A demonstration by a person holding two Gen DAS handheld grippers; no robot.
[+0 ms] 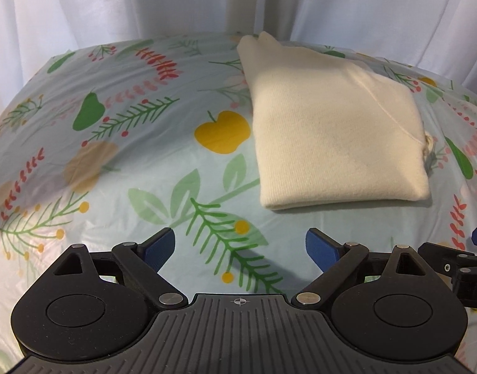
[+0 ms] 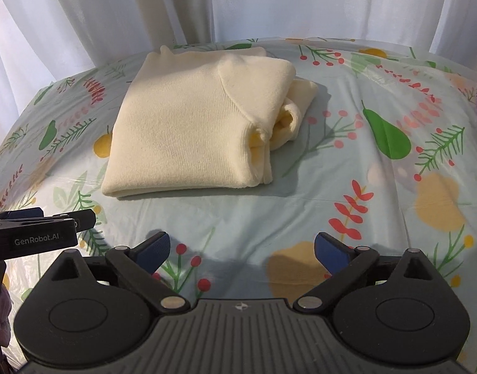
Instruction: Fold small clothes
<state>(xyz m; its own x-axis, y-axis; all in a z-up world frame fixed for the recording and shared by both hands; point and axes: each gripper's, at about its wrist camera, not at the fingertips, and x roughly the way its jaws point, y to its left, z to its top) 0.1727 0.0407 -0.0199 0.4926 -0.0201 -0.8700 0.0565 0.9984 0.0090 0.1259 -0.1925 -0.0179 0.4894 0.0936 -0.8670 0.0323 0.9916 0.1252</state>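
1. Garment location: the cream knit garment (image 1: 335, 131) lies on the bench (image 1: 113, 162), which is covered by a leaf-and-fruit printed cloth. In the left wrist view it occupies the centre right of the frame; in the right wrist view the same garment (image 2: 188, 124) sits left of centre in the upper half.

2. Garment condition: it forms a compact rectangular stack with a smooth folded edge nearest the cameras. At the right side of the stack in the right wrist view, rolled layers and a protruding flap remain loose and stick out from under the top panel.

3. Left tool (image 1: 240, 244): released. Its blue pads stand wide apart at the lower centre of the frame, nothing between them, hovering above bare cloth short of the garment's near edge.

4. Right tool (image 2: 242, 249): released. Pads spread wide, empty, likewise short of the garment. The left tool's body shows at the lower left edge of this view.

5. Step in hand (judgement): the folding looks largely complete; both tools are clear of the fabric, so this is either a pause after the last fold or an approach for tidying.

6. Next move (judgement): if tidying is wanted, the right tool needs to reach the loose bundle at the stack's right side, pinch only the protruding layers, and tuck them under without dragging the top panel. The knit is soft and will likely shift under any sideways pull.
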